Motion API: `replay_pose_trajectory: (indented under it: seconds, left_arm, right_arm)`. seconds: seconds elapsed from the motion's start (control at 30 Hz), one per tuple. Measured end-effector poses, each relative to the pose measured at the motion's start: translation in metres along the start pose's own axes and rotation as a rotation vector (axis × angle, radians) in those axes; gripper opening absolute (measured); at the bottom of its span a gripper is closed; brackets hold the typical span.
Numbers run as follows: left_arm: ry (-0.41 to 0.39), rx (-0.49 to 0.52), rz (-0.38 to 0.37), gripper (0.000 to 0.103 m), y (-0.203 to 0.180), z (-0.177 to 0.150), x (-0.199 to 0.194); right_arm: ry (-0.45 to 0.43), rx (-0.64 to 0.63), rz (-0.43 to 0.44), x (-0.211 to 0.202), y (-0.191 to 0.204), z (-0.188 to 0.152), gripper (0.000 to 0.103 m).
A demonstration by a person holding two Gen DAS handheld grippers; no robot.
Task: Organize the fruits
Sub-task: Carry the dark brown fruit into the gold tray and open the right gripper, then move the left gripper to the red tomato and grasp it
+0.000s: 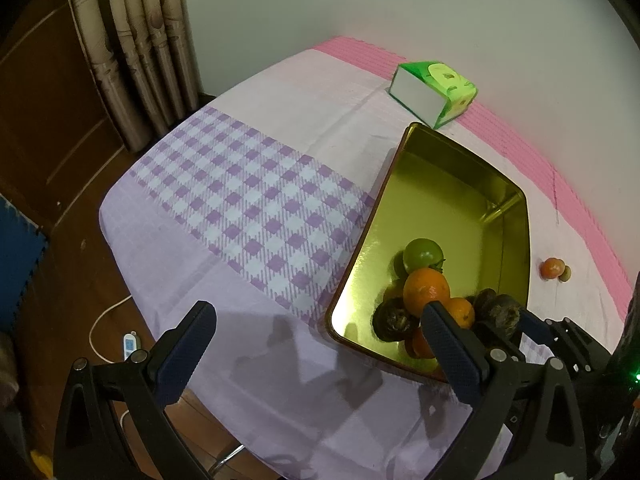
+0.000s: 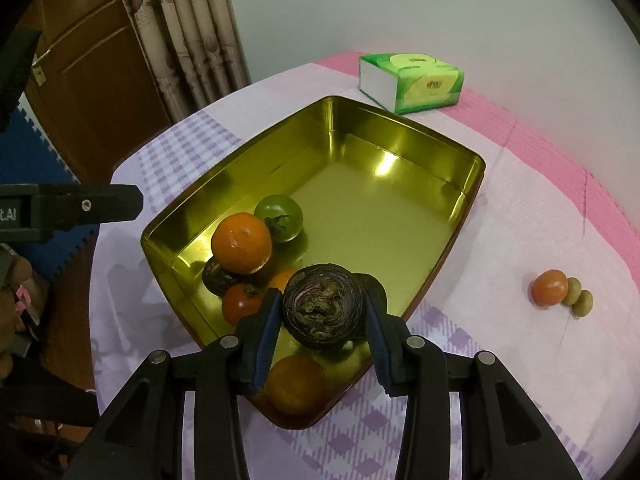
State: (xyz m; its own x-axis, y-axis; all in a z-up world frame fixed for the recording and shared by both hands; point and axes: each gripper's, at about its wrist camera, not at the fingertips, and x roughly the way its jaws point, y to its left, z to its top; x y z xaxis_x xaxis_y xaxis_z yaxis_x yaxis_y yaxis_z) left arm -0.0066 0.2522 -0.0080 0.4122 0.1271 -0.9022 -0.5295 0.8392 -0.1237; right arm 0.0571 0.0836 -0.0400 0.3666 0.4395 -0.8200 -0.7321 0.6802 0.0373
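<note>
- Right hand-held gripper sits nearest the lens, its blue-padded fingers pressed against both sides of a dark purple fruit with a dried, wrinkled crown (it looks like a mangosteen), held over the near end of the gold tin.
- Inside the tin, gathered at its near end: a large orange resting on a dark fruit, a green tomato just behind the orange, a red tomato near the left finger, and another orange fruit beneath the gripper.
- Far end of the tin is bare metal.
- On the worktop, well to the right of the tin, a small red-orange tomato touches two little tan fruits.
- A green tissue pack lies beyond the tin by the wall.
- Left hand-held gripper hangs with jaws wide and nothing between them, over the lilac cloth beside the tin's left edge.
</note>
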Motion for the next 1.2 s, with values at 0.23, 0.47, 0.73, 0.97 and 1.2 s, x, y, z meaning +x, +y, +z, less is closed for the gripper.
replay_pose_trajectory:
  seconds: [0.23, 0.47, 0.73, 0.97, 1.2]
  left_arm:
    - [0.004, 0.006, -0.001, 0.101, -0.002, -0.001, 0.001]
    - [0.008, 0.006, -0.011, 0.101, -0.003, -0.002, 0.003]
    - [0.012, 0.024, -0.018, 0.101, -0.007, -0.004, 0.005]
    - [-0.002, 0.044, -0.017, 0.101, -0.011, -0.005, 0.003]
    - [-0.029, 0.078, -0.012, 0.101, -0.021, -0.008, 0.000]
  right_arm:
    - [-0.001, -0.015, -0.017, 0.001, 0.002, 0.000, 0.042]
    - [0.001, -0.001, 0.009, 0.000, 0.002, 0.000, 0.045]
    - [-0.055, 0.023, 0.041, -0.016, -0.003, 0.002, 0.067]
    - [-0.141, 0.113, -0.014, -0.045, -0.042, -0.003, 0.080]
    - [-0.102, 0.272, -0.190, -0.048, -0.127, -0.043, 0.085]
